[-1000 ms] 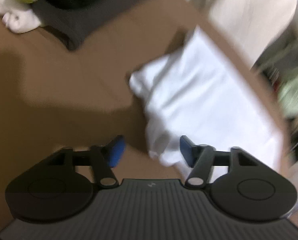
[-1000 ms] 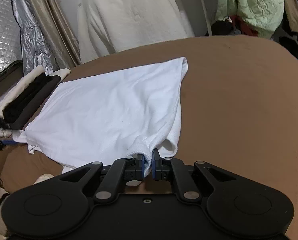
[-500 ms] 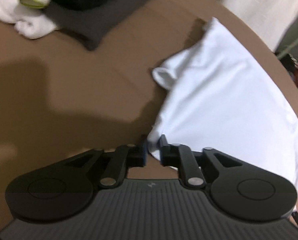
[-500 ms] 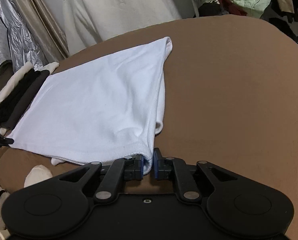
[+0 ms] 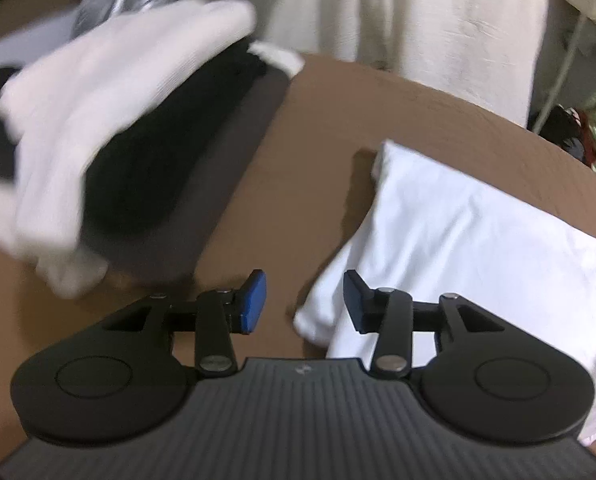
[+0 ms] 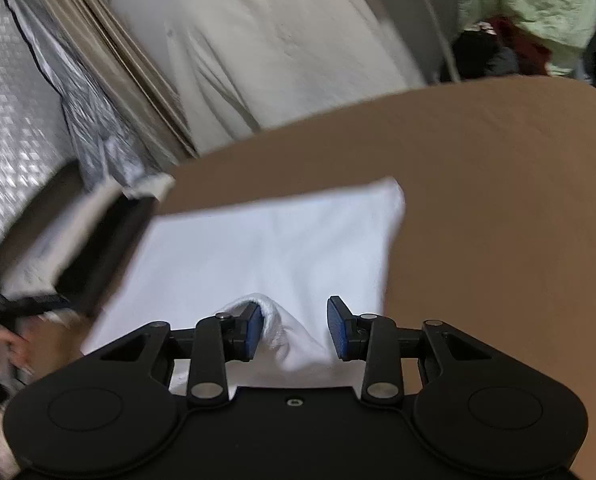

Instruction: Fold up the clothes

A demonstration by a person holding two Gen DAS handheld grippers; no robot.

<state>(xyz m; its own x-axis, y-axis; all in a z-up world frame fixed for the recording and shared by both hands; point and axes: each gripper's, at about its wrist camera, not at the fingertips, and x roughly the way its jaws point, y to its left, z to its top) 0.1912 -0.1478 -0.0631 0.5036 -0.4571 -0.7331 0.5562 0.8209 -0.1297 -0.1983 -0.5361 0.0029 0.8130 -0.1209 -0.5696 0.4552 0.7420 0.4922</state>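
Note:
A white garment (image 5: 470, 248) lies folded flat on the brown table (image 5: 322, 128). My left gripper (image 5: 305, 301) is open, with the garment's near left corner just right of the gap between its fingers. In the right wrist view the same white garment (image 6: 273, 240) lies ahead. My right gripper (image 6: 293, 326) is open over its near edge, where a raised hemmed fold (image 6: 269, 320) rests against the left finger pad.
A pile of black, grey and white clothes (image 5: 109, 152) sits on the table to the left, also in the right wrist view (image 6: 69, 248). A cream garment (image 6: 281, 44) hangs behind the table. Green and dark clothes (image 6: 530, 8) lie beyond the far right edge.
Both grippers were shut on the white garment's near edge half a second ago and have now opened and let it go. The garment now lies flat, folded narrower.

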